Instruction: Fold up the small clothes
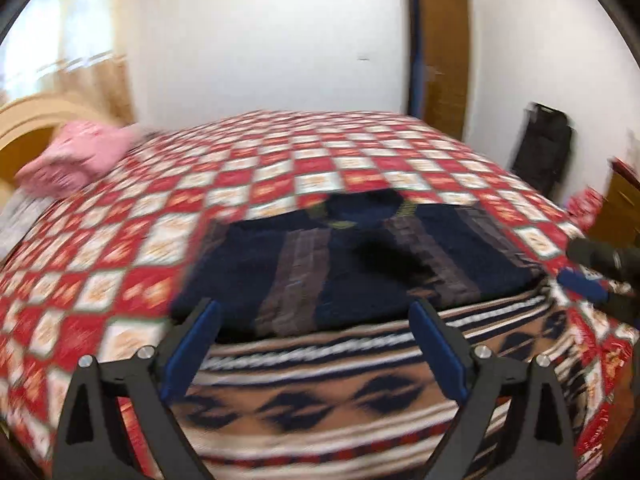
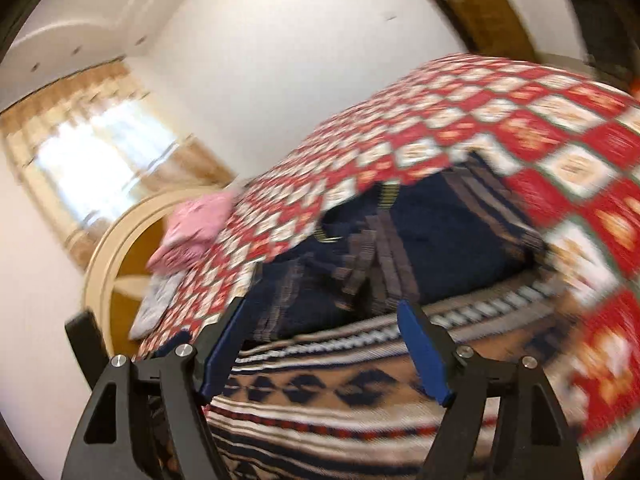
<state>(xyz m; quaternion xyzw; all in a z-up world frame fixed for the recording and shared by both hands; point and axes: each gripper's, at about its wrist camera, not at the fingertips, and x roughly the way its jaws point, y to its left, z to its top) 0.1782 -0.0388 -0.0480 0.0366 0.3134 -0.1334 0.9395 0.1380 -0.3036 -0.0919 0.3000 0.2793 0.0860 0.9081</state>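
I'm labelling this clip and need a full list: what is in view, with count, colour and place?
garment: one, navy with brown stripes, flat on the blanket
blanket: one, tan with navy and white bands, near edge of the bed, under the garment
bedspread: one, red and white check, over the bed
pillow: one, pink, by the headboard
headboard: one, cream, arched, far left
door: one, brown, back wall
curtain: tan, at the window
left gripper: blue fingers, open, empty, above the blanket
right gripper: blue fingers, open, empty, above the blanket
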